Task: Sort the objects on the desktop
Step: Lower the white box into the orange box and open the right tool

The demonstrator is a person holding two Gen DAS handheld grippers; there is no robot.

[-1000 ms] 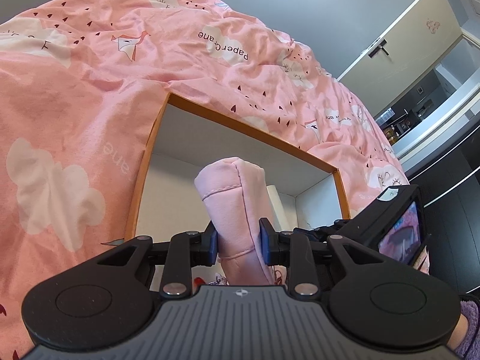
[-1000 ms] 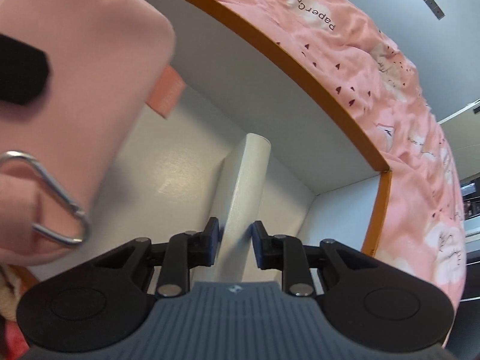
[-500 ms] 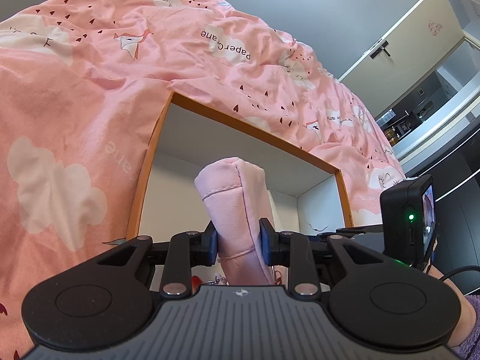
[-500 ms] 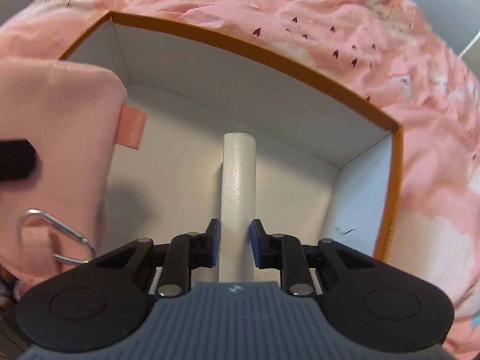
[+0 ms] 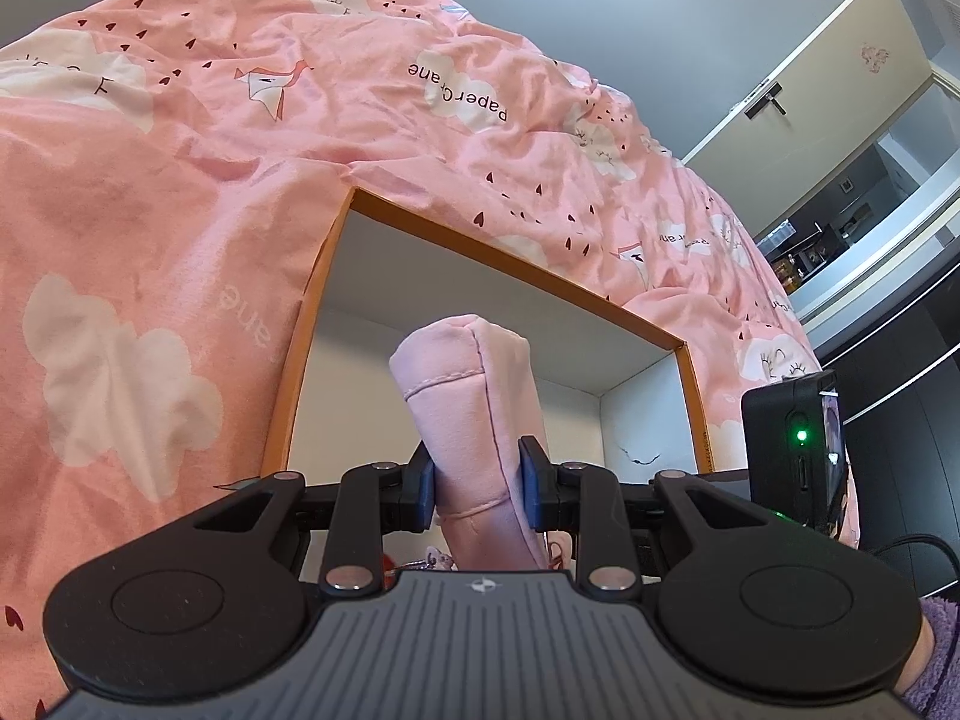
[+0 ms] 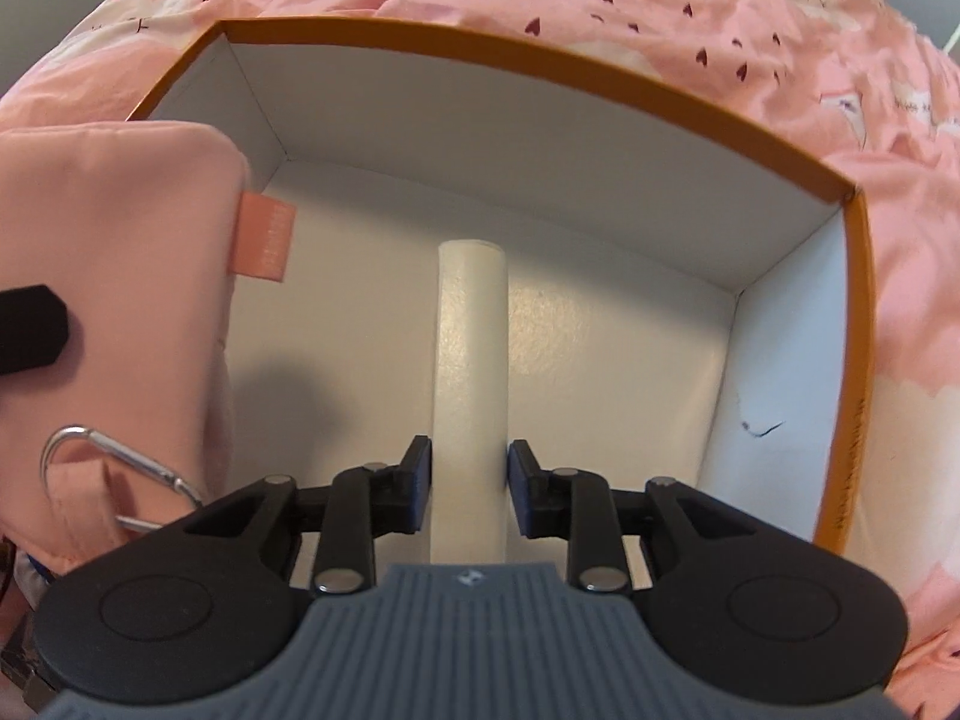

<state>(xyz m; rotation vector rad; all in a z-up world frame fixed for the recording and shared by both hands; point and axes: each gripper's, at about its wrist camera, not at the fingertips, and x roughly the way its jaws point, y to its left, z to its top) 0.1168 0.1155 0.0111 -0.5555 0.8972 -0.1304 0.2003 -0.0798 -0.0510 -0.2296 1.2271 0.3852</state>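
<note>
An orange-rimmed cardboard box [image 5: 510, 258] with a white inside lies on a pink quilt. My left gripper [image 5: 477, 471] is shut on a pink fabric pouch [image 5: 462, 396], which hangs over the box's left part. The right wrist view shows the pouch [image 6: 120, 240] with its silver carabiner [image 6: 114, 468]. My right gripper [image 6: 469, 468] points down into the box [image 6: 600, 78]. A white tube [image 6: 471, 330] lies between its jaws on the box floor. Those jaws are opening, and the pads stand just off the tube.
The pink quilt [image 5: 150, 210], printed with clouds and small hearts, surrounds the box on all sides. The right gripper's camera block [image 5: 792, 456] shows at the box's right edge. A cream door [image 5: 810, 90] and dark kitchen units [image 5: 900, 360] stand beyond.
The right gripper has rolled and swung so the tube now lies straight along the box floor, and its jaws have widened slightly. The left gripper and pouch have stayed still.
</note>
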